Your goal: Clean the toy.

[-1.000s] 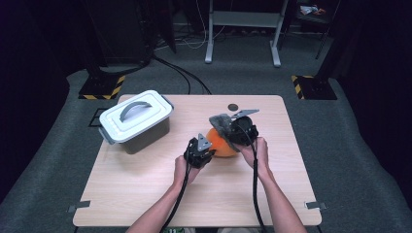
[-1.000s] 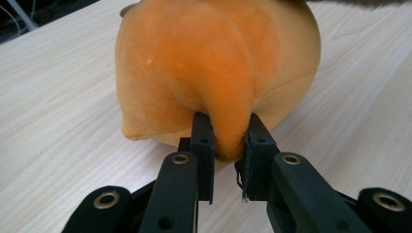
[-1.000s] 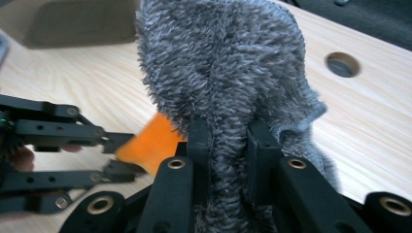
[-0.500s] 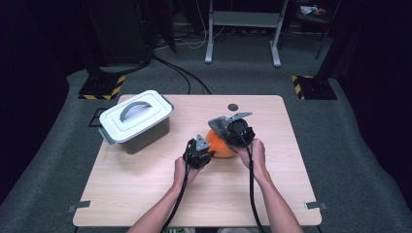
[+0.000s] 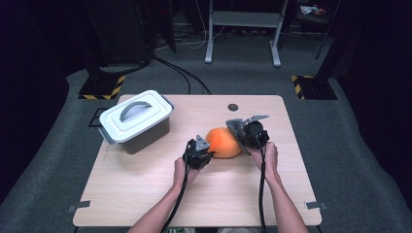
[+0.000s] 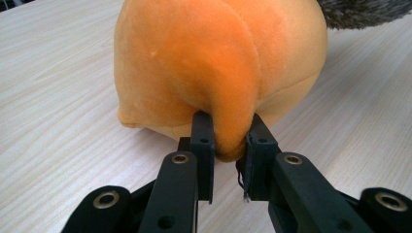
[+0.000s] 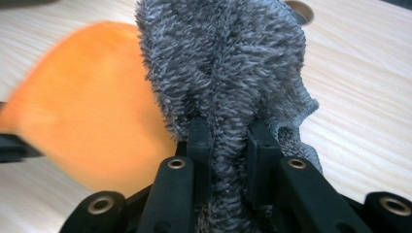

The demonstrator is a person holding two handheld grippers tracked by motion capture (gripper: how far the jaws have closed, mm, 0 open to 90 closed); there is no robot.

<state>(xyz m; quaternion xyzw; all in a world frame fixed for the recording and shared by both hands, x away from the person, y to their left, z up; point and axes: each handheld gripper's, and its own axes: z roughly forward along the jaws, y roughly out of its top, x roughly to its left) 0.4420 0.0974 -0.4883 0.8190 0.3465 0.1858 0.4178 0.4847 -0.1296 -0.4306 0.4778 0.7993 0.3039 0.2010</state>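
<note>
While lying mid-table, orange plush toy [image 5: 224, 142] runs lengthwise between both tongs: left gripper [image 6: 228, 145] clamped on its near orange fold, right gripper [image 7: 228, 141] clamped on its grey furry end [image 7: 228, 63]; lidded bin [image 5: 136, 119] well apart.

Plush toy [image 5: 223, 142] on table [image 5: 145, 184], right of lidded box [image 5: 137, 121].

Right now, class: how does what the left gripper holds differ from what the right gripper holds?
The left gripper pinches a smooth orange plush fold; the right gripper pinches shaggy grey fabric. The orange part bulges rounded and rests on the table; the grey fabric is flatter and stands up in loose folds. Shared: both are soft, lie side by side touching, and are clamped between shut black jaws.
</note>
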